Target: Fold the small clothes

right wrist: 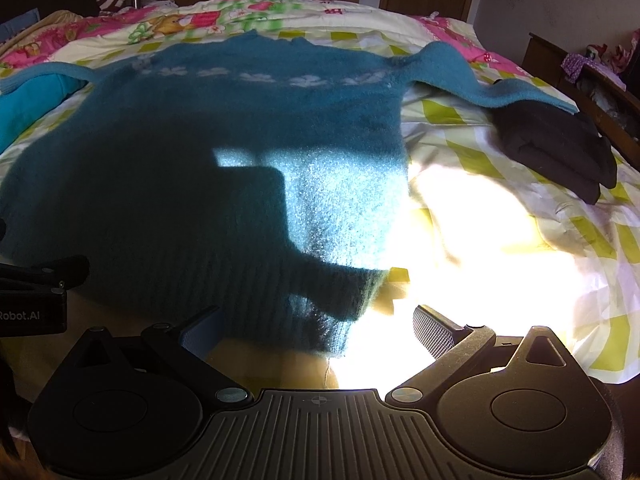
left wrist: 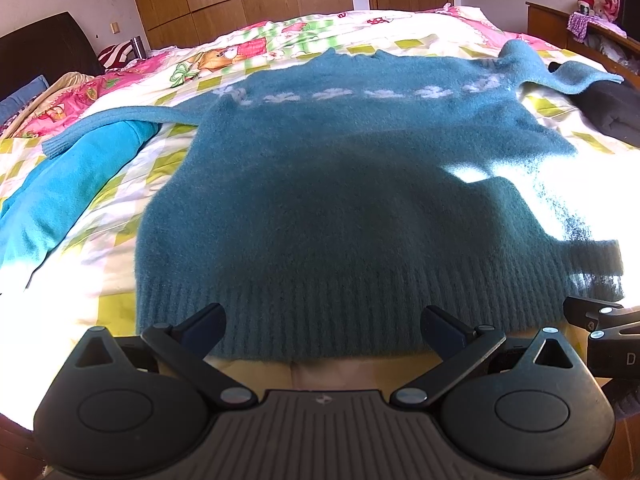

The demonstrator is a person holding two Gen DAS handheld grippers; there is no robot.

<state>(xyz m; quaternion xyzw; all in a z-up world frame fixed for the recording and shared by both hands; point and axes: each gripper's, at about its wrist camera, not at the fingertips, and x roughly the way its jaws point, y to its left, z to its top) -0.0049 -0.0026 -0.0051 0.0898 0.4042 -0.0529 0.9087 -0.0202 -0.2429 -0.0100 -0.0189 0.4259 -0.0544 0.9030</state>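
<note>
A teal sweater [left wrist: 320, 200] is laid flat on the bed [left wrist: 400, 28], hem toward the cameras and both sleeves spread outward. The left claw [left wrist: 323, 330] is held wide apart at the middle of the ribbed hem, and the right claw [right wrist: 316, 330] is held wide apart at the hem's right corner; nothing is gripped. A blue garment [left wrist: 68, 188] lies under the left sleeve, a black garment [right wrist: 556, 148] under the right.

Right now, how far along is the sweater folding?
Done: the teal sweater lies flat on the bed, sleeves spread out.
In hand: nothing; the left gripper and right gripper are open at the hem.
Left: every fold, both sleeves and body.
</note>
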